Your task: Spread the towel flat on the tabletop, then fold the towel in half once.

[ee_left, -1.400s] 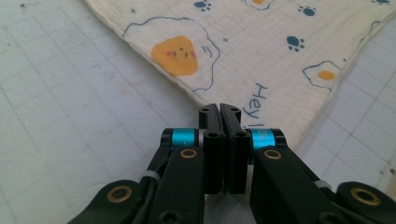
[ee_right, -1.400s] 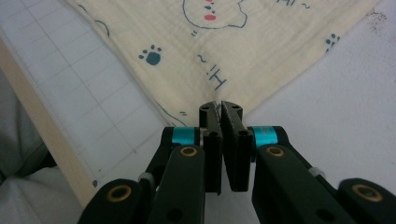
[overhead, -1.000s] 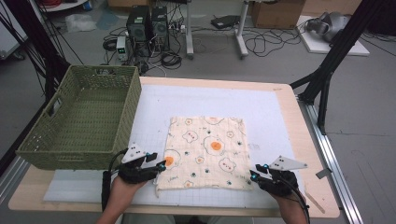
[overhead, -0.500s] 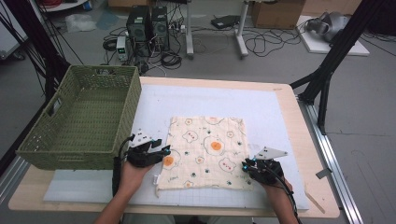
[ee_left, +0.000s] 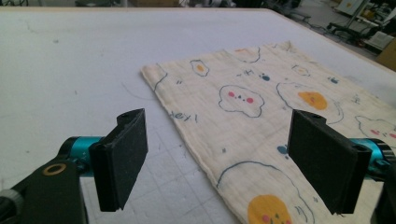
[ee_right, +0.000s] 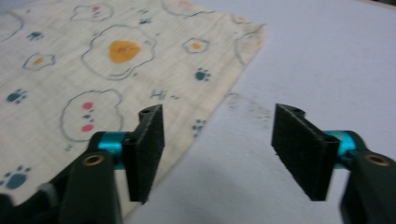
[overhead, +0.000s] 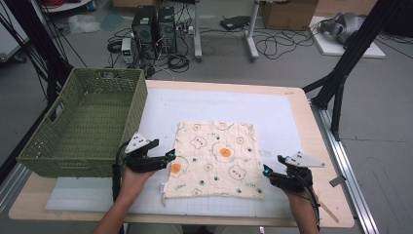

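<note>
On the white mat that covered the wooden bench (overhead: 311, 126), we saw a square cream muslin cloth printed with fried eggs, bears and paw marks (overhead: 216, 158) lying flat and spread out, its near edge towards the person. Our left gripper (overhead: 170, 157) sat at the cloth's left edge, just above the near left corner, and in the left gripper view (ee_left: 217, 161) its jaws had just been opening and stood wide, released, one pad over the bare mat and the other over the printed fabric, with the cloth's hem running between them but not pinched. Our right gripper (overhead: 266, 170) was at the near right corner of the cloth; in the right gripper view (ee_right: 217, 149) its jaws had likewise just been opening and stood apart, released, straddling the right hem with one pad above the fabric and the other above the mat. Well to the left, a green woven plastic basket (overhead: 85, 129) stood on the bench, just beside the left hand.
</note>
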Motion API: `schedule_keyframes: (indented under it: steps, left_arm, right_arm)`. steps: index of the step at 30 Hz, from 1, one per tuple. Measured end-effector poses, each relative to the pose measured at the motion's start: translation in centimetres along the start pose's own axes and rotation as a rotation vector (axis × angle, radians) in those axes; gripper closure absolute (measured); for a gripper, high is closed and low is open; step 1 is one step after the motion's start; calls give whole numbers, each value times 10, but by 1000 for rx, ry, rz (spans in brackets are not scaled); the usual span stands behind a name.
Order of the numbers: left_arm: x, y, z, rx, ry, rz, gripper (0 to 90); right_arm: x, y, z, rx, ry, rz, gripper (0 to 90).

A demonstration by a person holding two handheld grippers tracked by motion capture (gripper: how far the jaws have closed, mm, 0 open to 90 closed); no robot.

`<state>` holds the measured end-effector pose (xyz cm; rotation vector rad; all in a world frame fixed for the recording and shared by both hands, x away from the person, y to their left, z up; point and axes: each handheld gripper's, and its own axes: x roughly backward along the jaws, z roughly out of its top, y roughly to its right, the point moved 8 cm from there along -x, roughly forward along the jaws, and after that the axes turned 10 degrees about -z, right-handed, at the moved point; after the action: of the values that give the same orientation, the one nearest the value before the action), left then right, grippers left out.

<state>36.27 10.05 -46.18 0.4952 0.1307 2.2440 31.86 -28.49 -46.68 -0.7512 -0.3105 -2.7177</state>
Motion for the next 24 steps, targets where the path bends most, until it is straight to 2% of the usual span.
schedule_keyframes:
  steps: [4,7,10,24]
  left_arm:
    - [2,1,1,-8,3,-10,207]
    - [3,2,2,-12,10,-10,207]
    - [4,3,4,-29,8,-14,207]
    - [2,7,2,-43,-7,-29,211]
  right_arm:
    - [4,15,1,-38,29,-57,209]
    - [5,21,2,-58,45,-75,160]
    - [7,24,2,-76,54,-75,122]
    - [5,24,1,-75,53,-66,117]
